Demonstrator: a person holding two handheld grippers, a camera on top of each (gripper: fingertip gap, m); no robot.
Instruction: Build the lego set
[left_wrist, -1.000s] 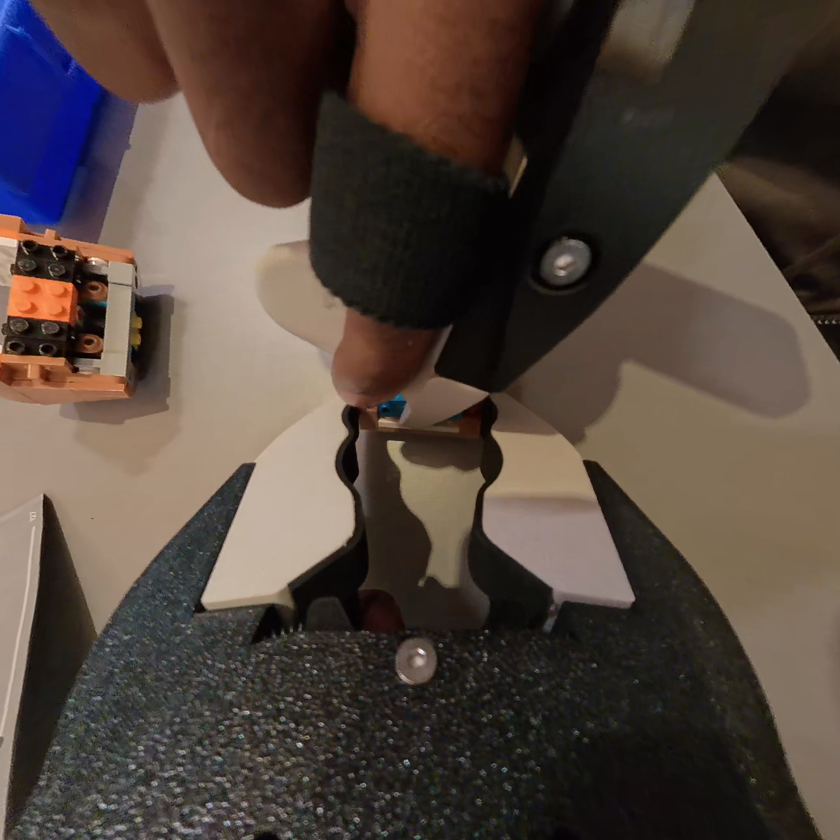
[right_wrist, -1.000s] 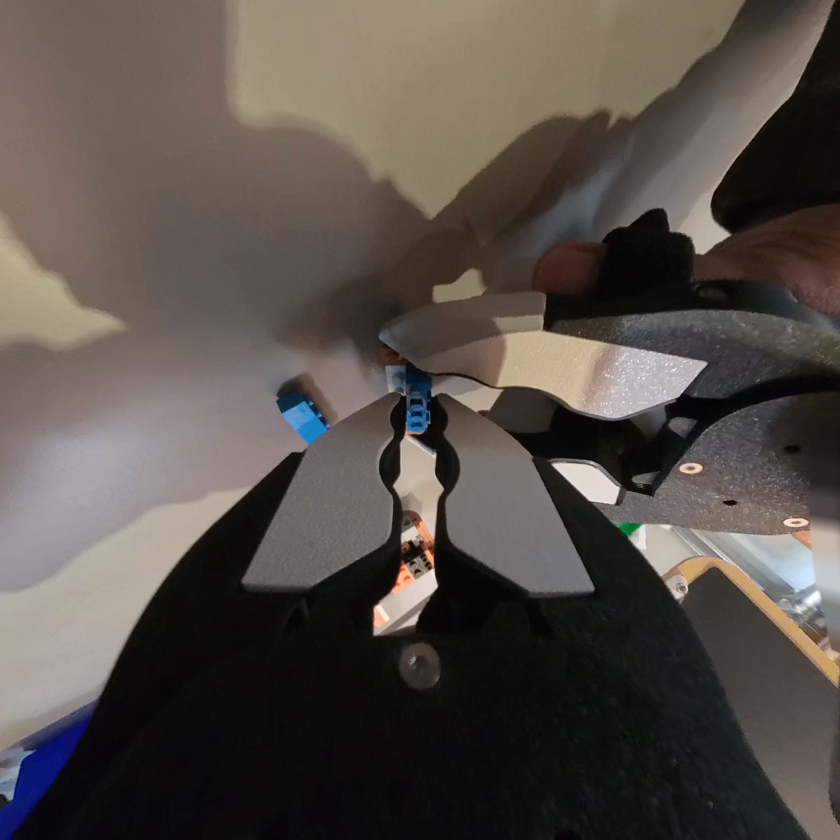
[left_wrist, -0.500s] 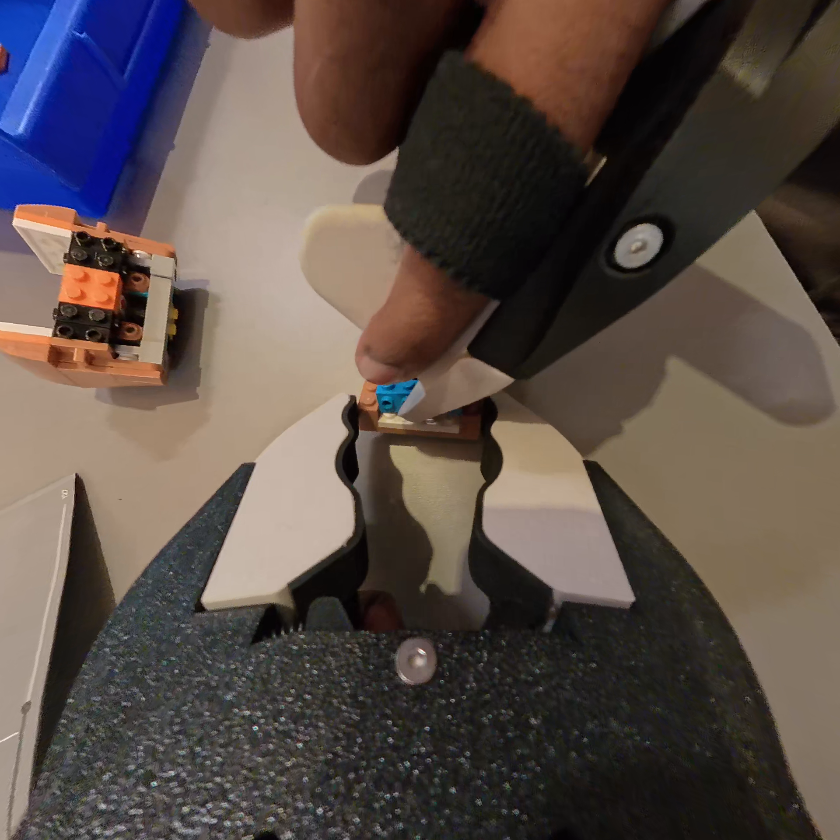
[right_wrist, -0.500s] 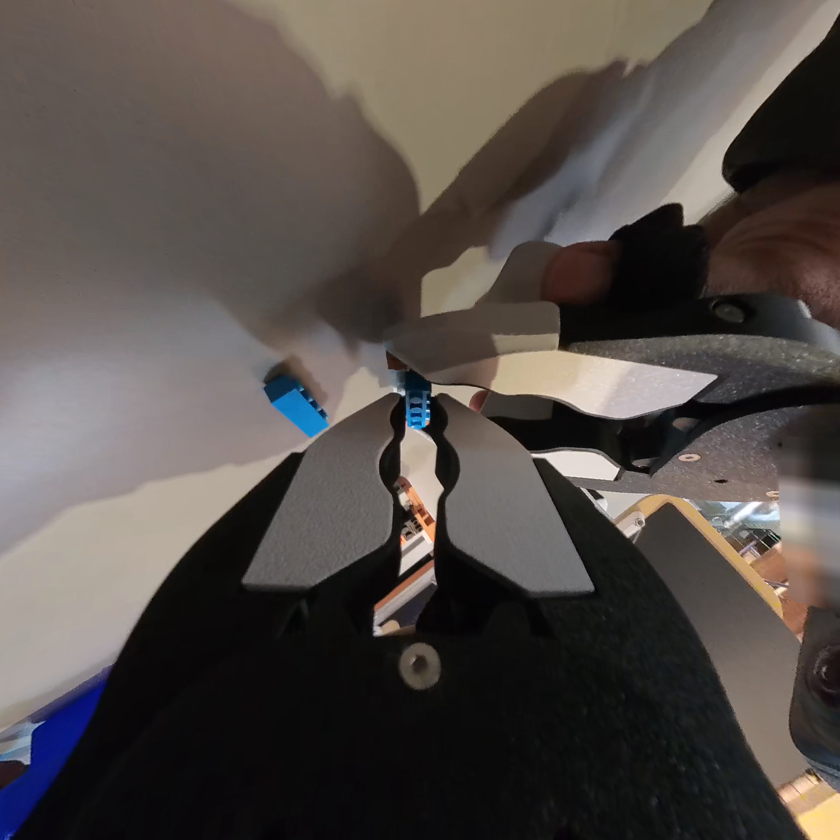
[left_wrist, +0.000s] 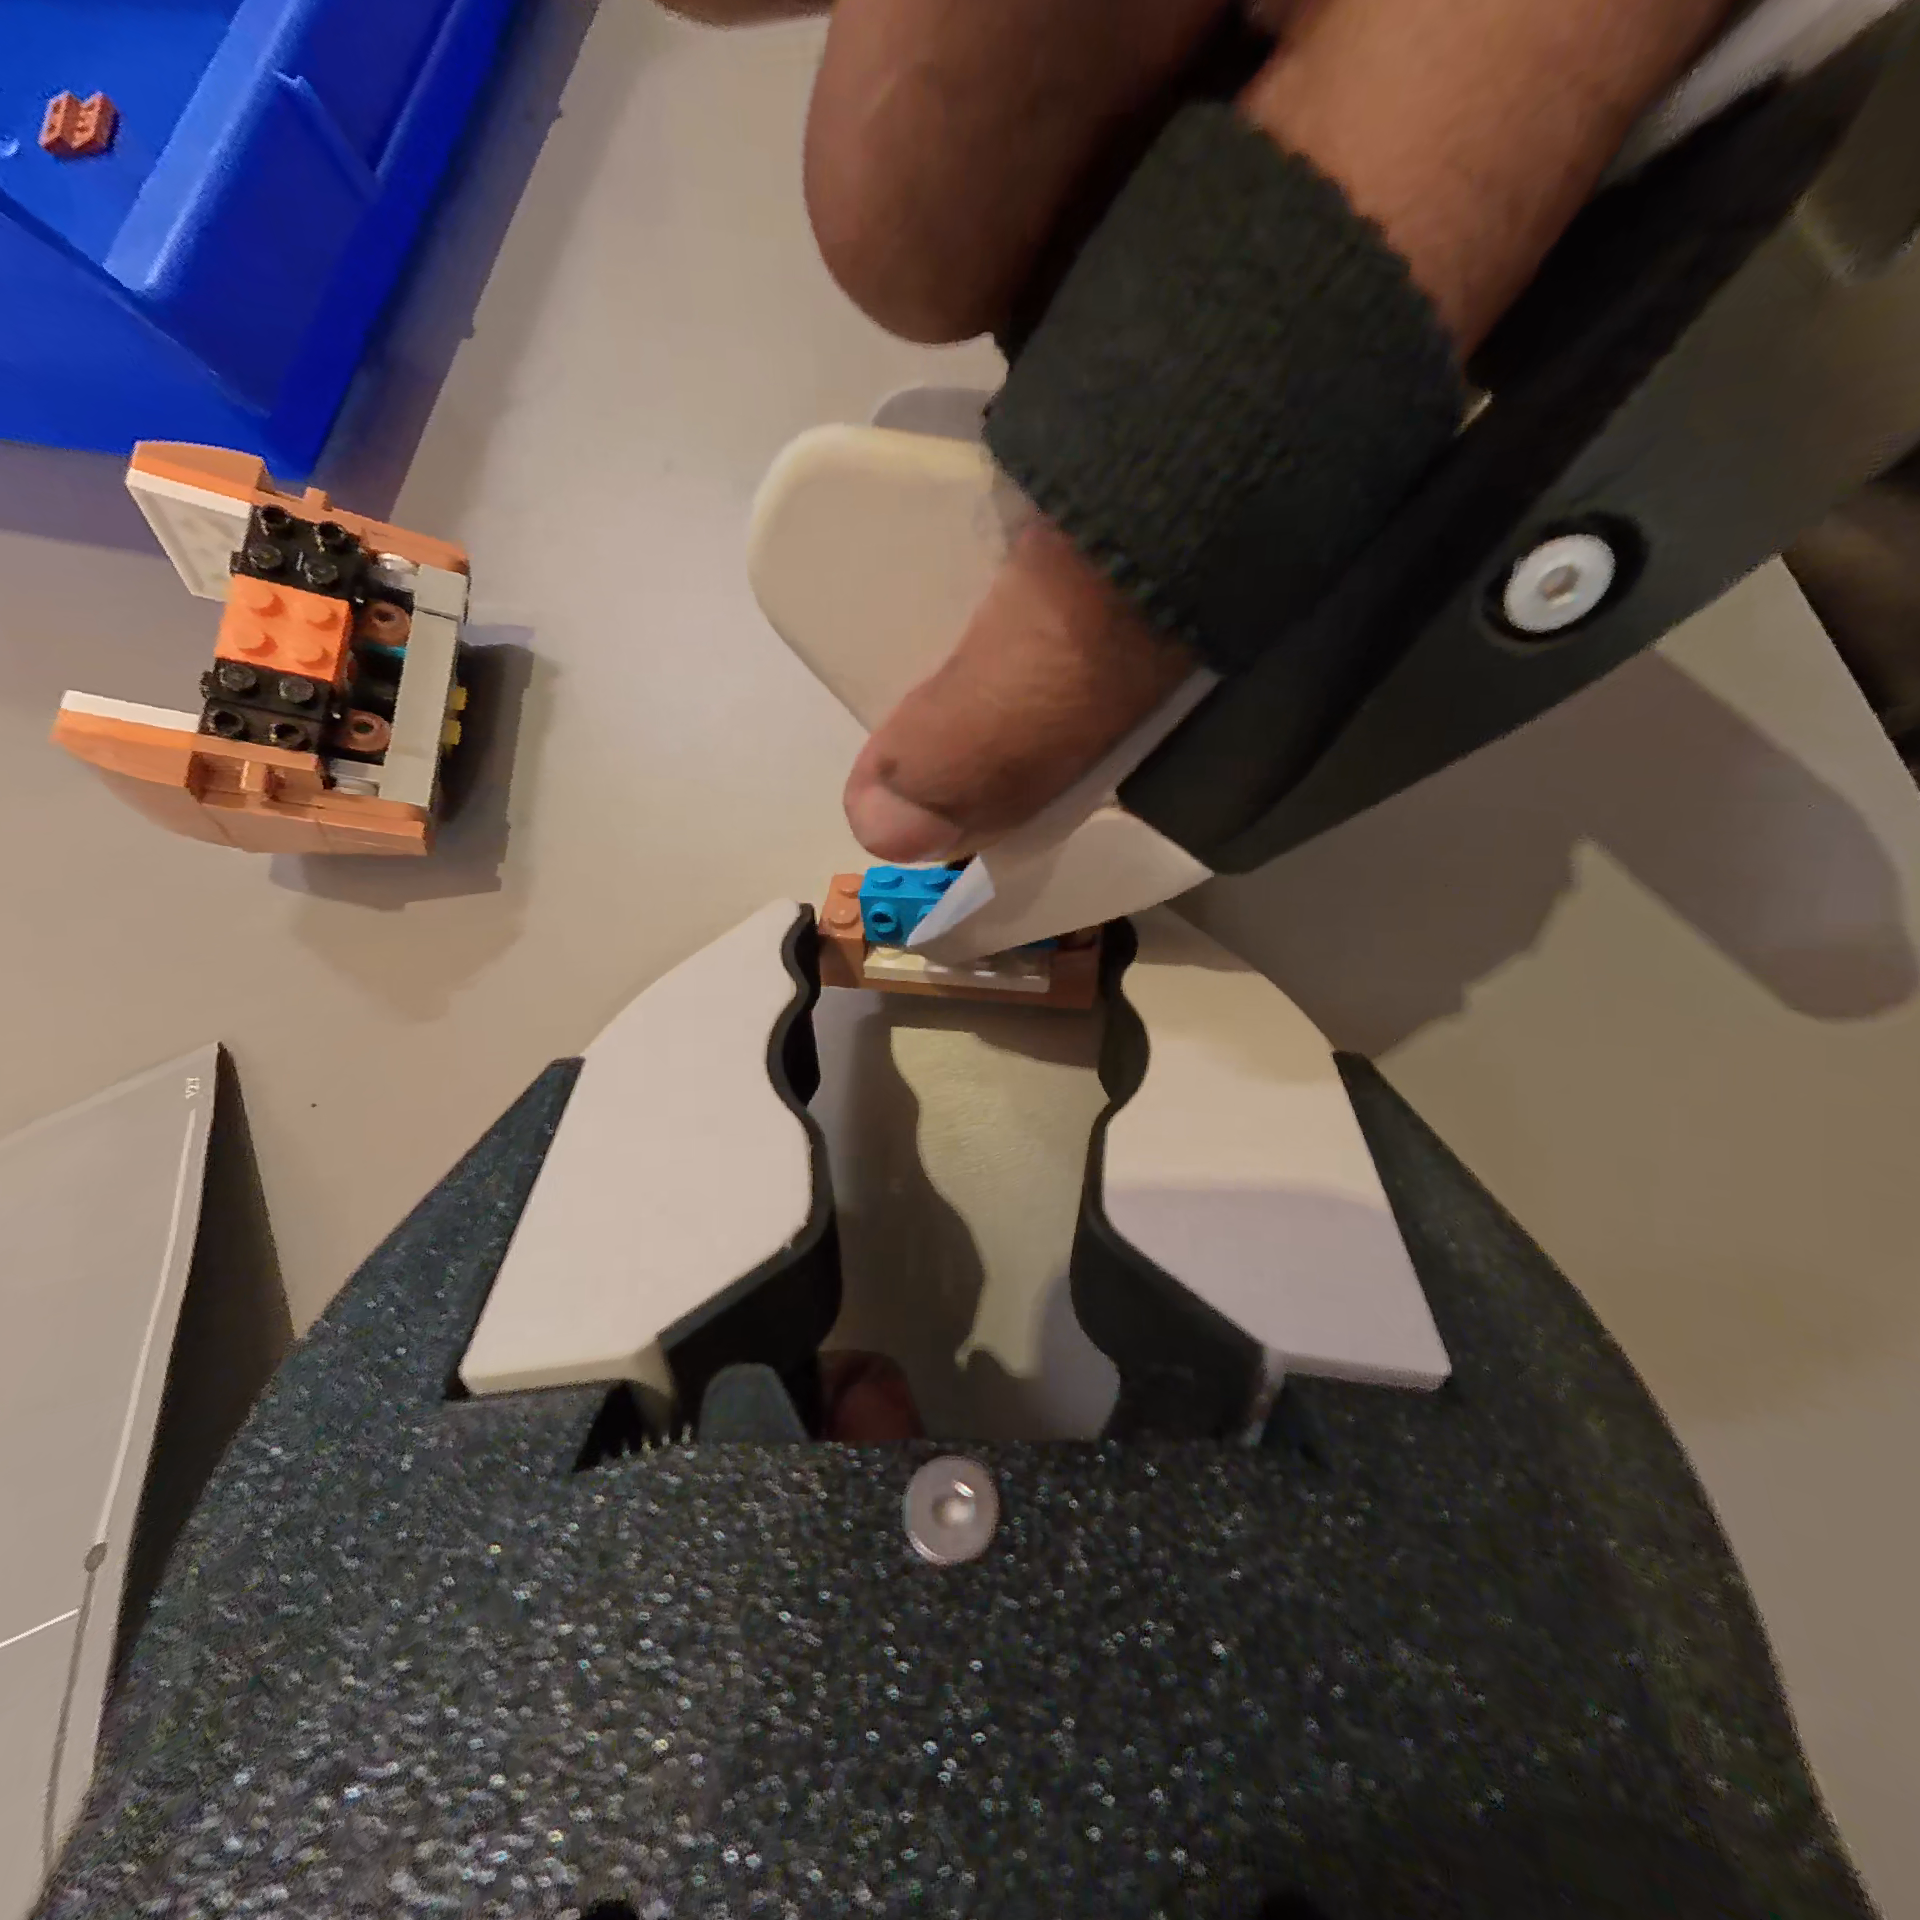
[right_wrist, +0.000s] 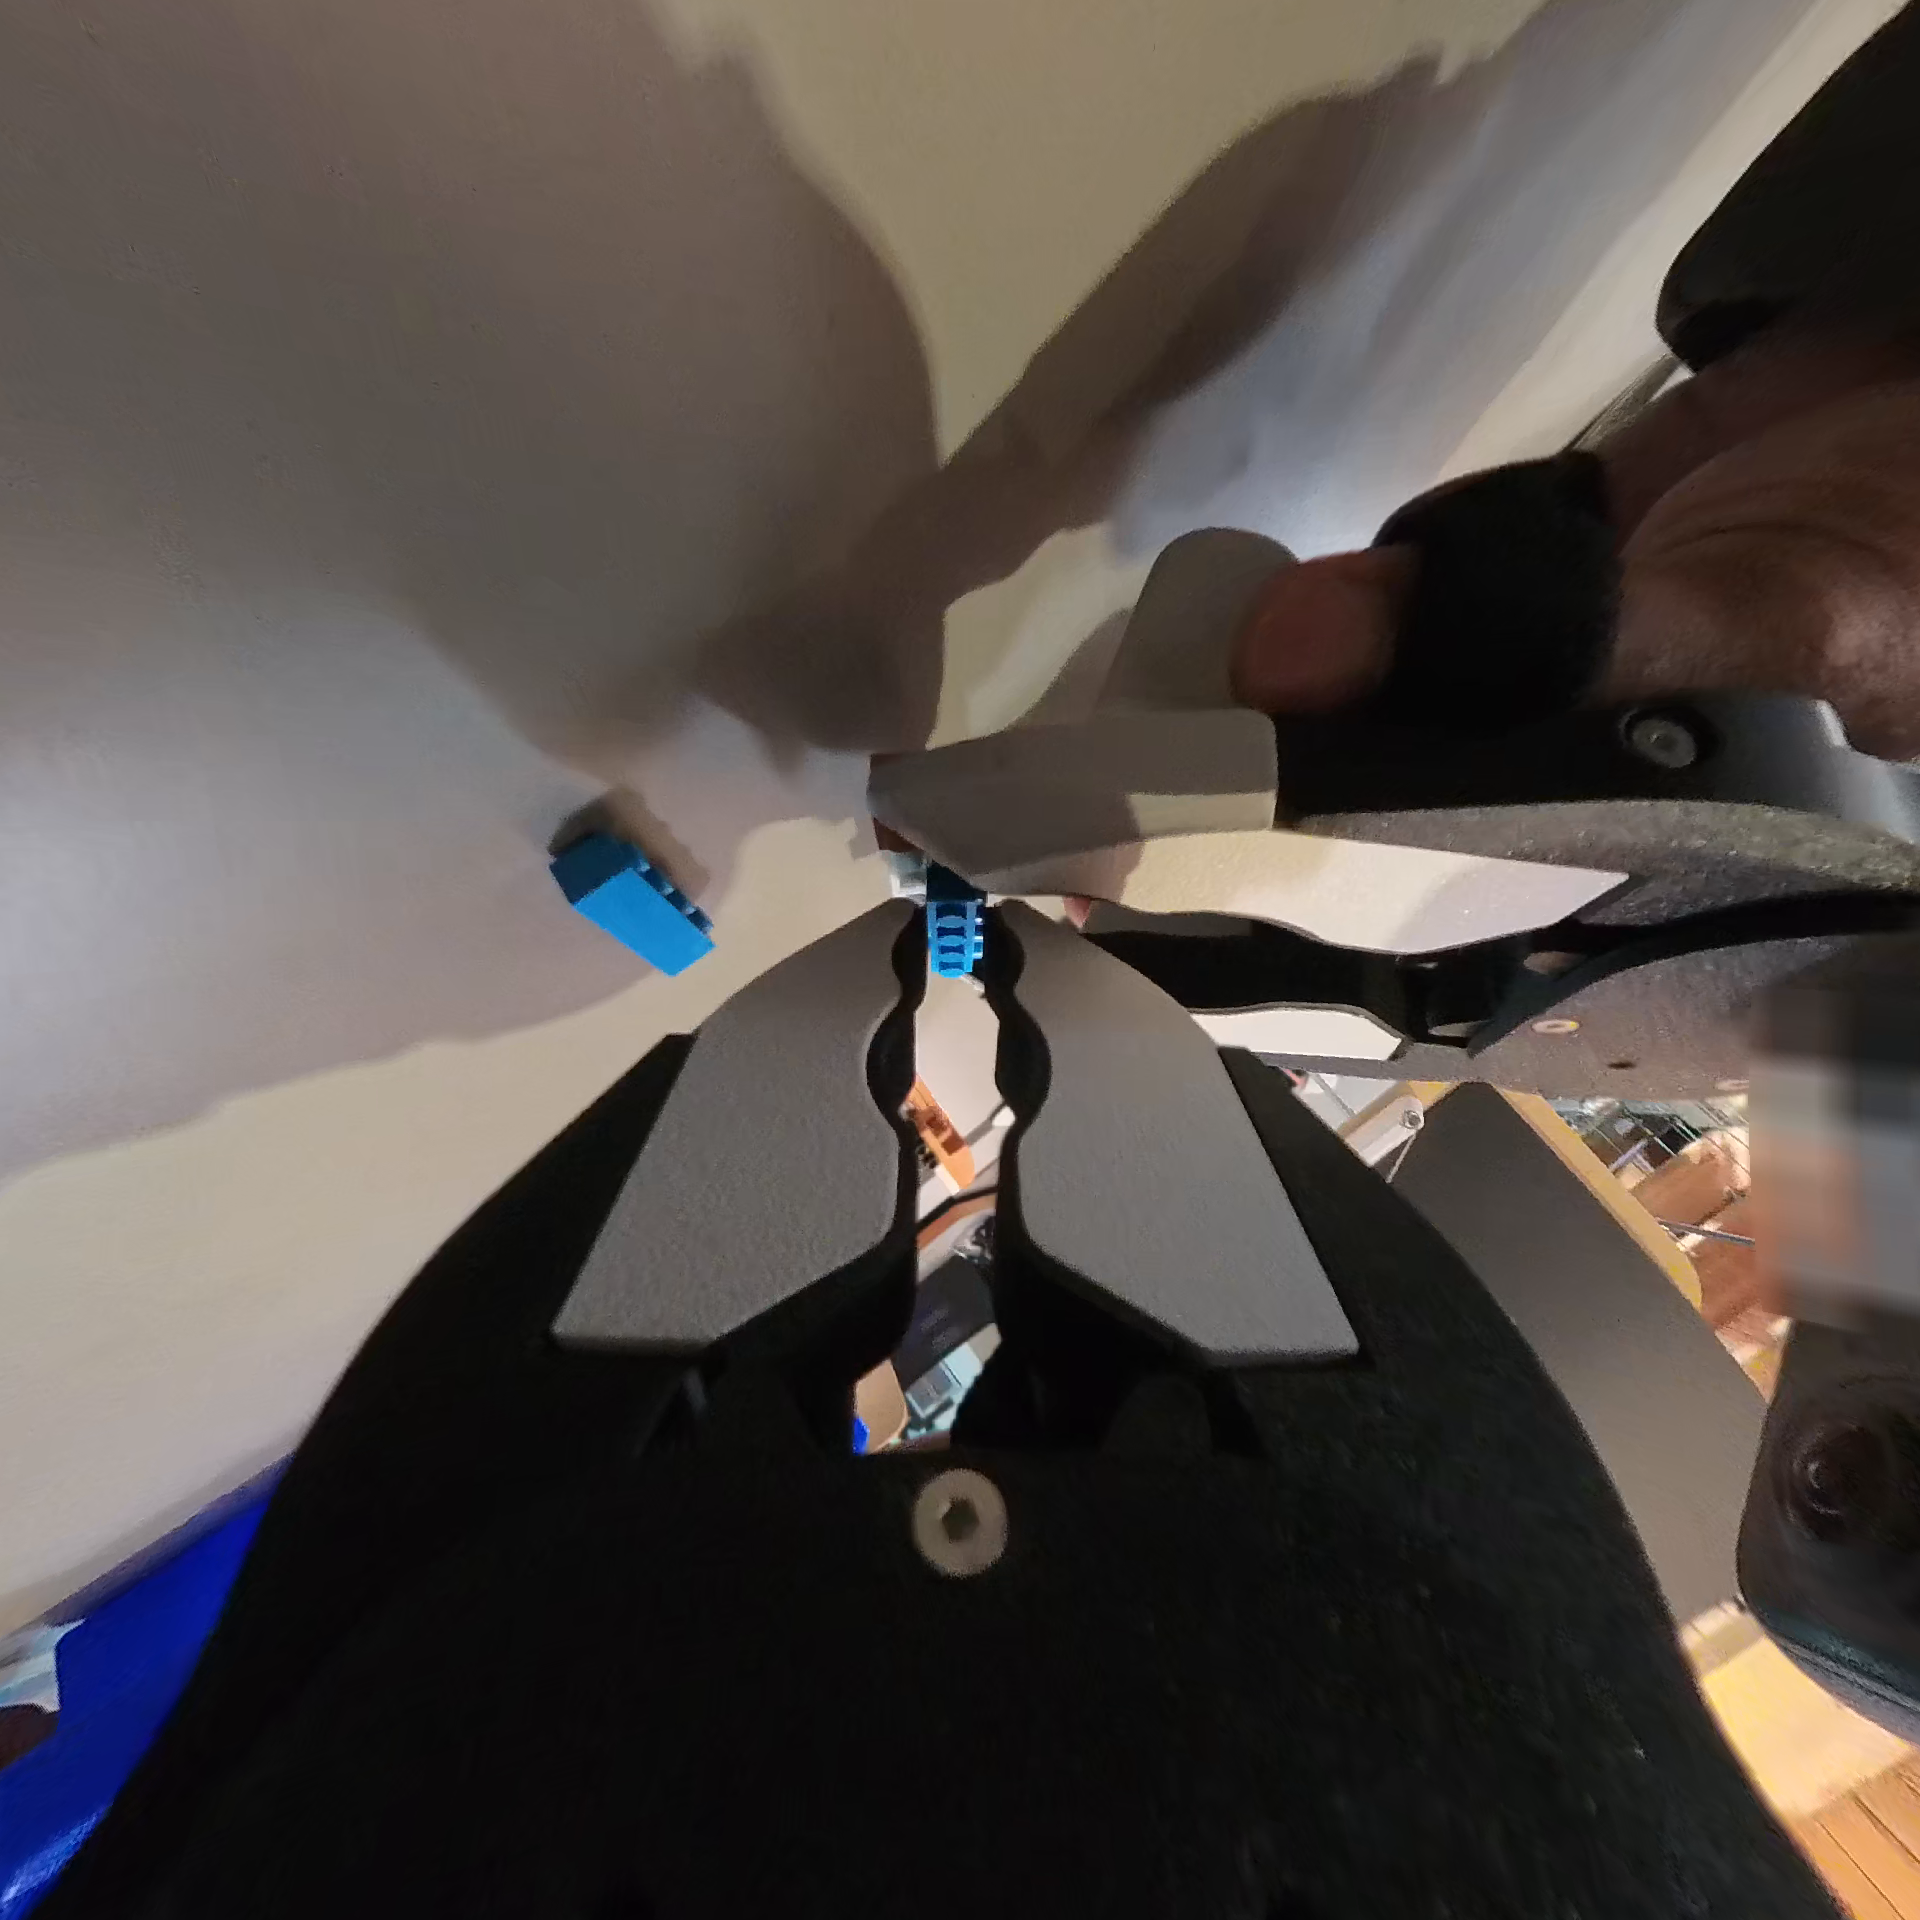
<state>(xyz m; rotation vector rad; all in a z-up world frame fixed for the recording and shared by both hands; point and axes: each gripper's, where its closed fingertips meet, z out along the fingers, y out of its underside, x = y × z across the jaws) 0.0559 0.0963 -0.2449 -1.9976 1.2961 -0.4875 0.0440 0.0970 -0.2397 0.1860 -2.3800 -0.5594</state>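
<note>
Left gripper (left_wrist: 956, 961) jaws clamp brown plate (left_wrist: 951, 982); right gripper (right_wrist: 956, 925) jaws pinch blue brick (right_wrist: 953, 928) onto it.

Two grippers: left (left_wrist: 956, 935), right (right_wrist: 958, 920). One blue bin (left_wrist: 156, 229). One orange-black lego assembly (left_wrist: 281, 665). One loose blue brick (right_wrist: 629, 902). One small brown sub-build (left_wrist: 951, 961).
</note>
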